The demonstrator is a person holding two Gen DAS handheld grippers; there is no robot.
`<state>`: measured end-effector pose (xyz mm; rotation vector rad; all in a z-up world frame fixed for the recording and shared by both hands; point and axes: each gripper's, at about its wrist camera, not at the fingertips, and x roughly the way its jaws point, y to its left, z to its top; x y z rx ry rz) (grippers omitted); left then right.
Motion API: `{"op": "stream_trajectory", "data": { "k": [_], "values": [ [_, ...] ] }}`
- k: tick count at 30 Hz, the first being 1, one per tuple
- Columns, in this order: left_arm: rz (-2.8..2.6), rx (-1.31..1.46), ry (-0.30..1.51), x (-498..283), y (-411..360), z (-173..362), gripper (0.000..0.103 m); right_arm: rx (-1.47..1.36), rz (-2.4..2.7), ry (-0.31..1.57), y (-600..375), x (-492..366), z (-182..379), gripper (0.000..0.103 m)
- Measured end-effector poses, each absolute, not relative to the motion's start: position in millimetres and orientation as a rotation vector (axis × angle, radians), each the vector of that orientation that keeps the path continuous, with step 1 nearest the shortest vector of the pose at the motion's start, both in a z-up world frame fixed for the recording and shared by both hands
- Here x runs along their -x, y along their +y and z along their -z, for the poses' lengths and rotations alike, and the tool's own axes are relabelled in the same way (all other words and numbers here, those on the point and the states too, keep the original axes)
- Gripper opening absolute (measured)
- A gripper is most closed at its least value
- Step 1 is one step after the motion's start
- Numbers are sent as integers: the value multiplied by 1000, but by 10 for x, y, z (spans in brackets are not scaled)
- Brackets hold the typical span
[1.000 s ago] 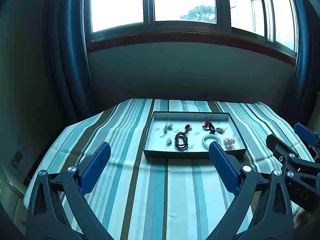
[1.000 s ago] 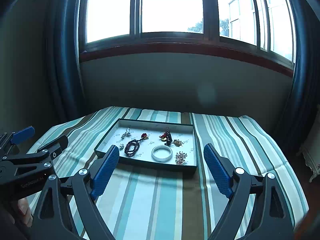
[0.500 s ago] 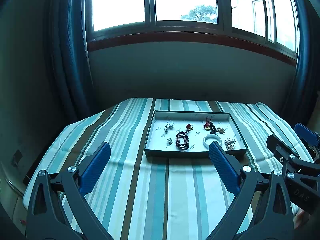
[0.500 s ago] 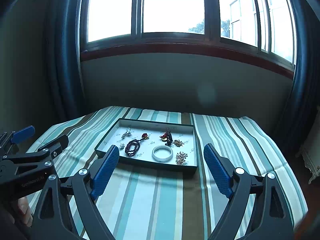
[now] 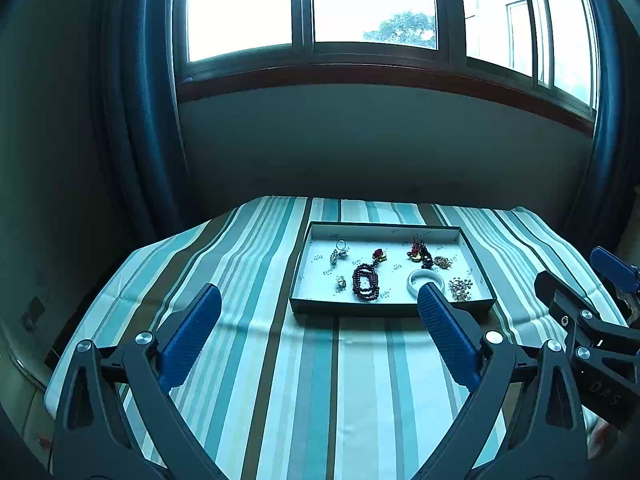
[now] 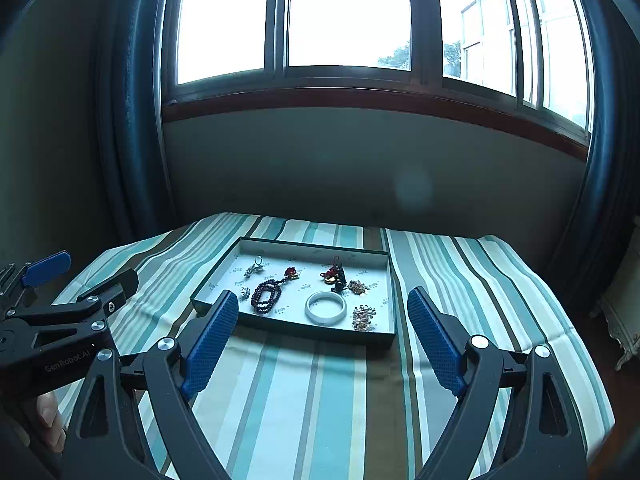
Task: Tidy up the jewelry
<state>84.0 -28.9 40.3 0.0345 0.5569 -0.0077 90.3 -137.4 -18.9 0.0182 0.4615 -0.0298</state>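
The jewelry lies in a shallow dark-walled tray point(image 5: 394, 307) on the striped desk point(image 5: 280, 380), loose on the tray's white floor. Both tongs hang short of the tray's near wall, well apart from any piece: the left tongs point(image 5: 318, 334) have their blue pads spread wide with nothing between, and the right tongs point(image 6: 323, 334) are spread just as wide, also holding nothing.

Against the near wall, right of the tray's middle, is a white bangle point(image 6: 325, 307). It looks rigid, smooth and probably slippery; pinching across one side of the ring, one pad inside and one outside, seems the surest hold, and if it is stone or glass it would chip if dropped. Left of the bangle is a dark bead strand point(image 6: 264, 298), looped on itself: limp and light, it will likely sag and swing, so take it mid-loop and lift slowly. By the tray's right wall sits a pale cluster piece point(image 6: 363, 317), small and knobbly, and likely delicate. Toward the tray's far left a ring point(image 5: 341, 246) and other small metal bits lie flat; they look too thin for broad pads to catch easily. Near the tray's far wall a red-and-gold charm point(image 5: 417, 251) looks tangled with its neighbour.
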Motion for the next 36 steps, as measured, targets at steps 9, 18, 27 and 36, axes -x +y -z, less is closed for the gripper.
{"op": "stream_trajectory", "data": {
  "k": [9,18,27,36],
  "values": [
    [-11,-39,545,-822,-290,-412,98,-17,28,461,-1376,-902,193,85],
    [-8,-57,531,-808,-304,-410,99,-14,24,465,-1384,-906,208,85],
    [5,-53,533,-817,-301,-390,101,-10,14,471,-1413,-917,236,85],
    [-11,-53,536,-868,-280,-331,101,-7,9,482,-1431,-920,276,85]
  ]
}}
